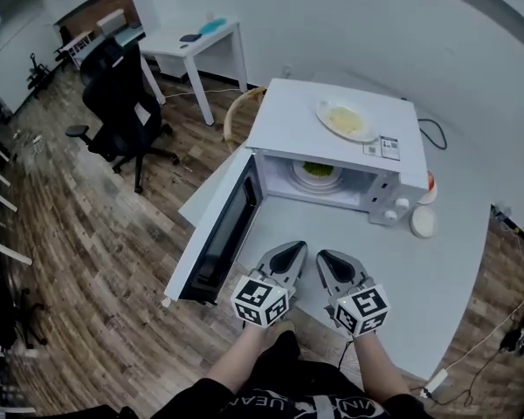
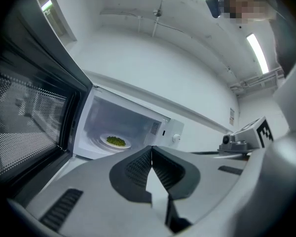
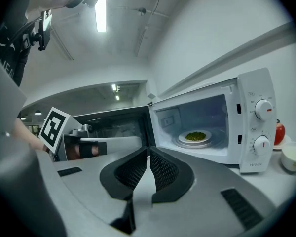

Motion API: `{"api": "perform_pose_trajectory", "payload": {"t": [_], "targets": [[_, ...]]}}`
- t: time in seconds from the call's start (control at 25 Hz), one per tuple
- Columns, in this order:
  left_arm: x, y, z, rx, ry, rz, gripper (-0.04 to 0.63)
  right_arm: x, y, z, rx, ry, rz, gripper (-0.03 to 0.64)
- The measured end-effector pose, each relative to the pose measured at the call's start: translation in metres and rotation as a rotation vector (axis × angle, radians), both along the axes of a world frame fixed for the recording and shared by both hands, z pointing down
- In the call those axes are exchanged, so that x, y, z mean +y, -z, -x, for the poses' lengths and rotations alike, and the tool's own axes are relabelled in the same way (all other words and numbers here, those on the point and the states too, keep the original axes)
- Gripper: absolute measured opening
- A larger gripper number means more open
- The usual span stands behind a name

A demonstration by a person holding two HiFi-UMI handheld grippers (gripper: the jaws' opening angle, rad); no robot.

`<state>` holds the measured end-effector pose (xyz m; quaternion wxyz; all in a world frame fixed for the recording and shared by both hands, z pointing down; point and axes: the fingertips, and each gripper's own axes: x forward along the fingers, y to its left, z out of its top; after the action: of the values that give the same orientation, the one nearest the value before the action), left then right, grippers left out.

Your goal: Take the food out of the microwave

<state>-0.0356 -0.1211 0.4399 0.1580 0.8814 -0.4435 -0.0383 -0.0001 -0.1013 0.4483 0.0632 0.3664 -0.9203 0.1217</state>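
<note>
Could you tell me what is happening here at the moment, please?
A person holds a gripper in each hand in front of a white microwave on a table. Its door stands wide open, and a plate of green food sits inside, not yet touched. The left gripper and the right gripper are both short of the opening, jaws shut and empty. A second plate of food lies on top of the microwave.
</note>
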Motion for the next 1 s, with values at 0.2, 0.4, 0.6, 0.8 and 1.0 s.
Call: {"api": "perform_pose_trajectory", "payload": {"t": [0.2,0.4,0.6,0.8,1.0], "targets": [[-0.018,-0.008,0.002,-0.001,-0.023,-0.006,0.008,-0.022,-0.009,0.005,0.095,-0.011,-0.037,0.038],[-0.039,-0.020,-0.001,-0.004,-0.026,-0.004,0.008,-0.051,-0.015,0.001,0.231,-0.022,-0.106,0.038],[-0.052,-0.030,-0.002,0.002,-0.018,-0.001,0.008,-0.080,-0.020,-0.003,0.374,-0.008,-0.169,0.038],[-0.079,-0.029,-0.002,-0.010,0.012,-0.030,0.009,-0.110,-0.022,0.000,0.489,0.014,-0.237,0.038],[-0.092,-0.037,-0.007,-0.019,0.011,-0.036,0.008,-0.125,-0.035,0.005,0.550,0.044,-0.261,0.038]]}}
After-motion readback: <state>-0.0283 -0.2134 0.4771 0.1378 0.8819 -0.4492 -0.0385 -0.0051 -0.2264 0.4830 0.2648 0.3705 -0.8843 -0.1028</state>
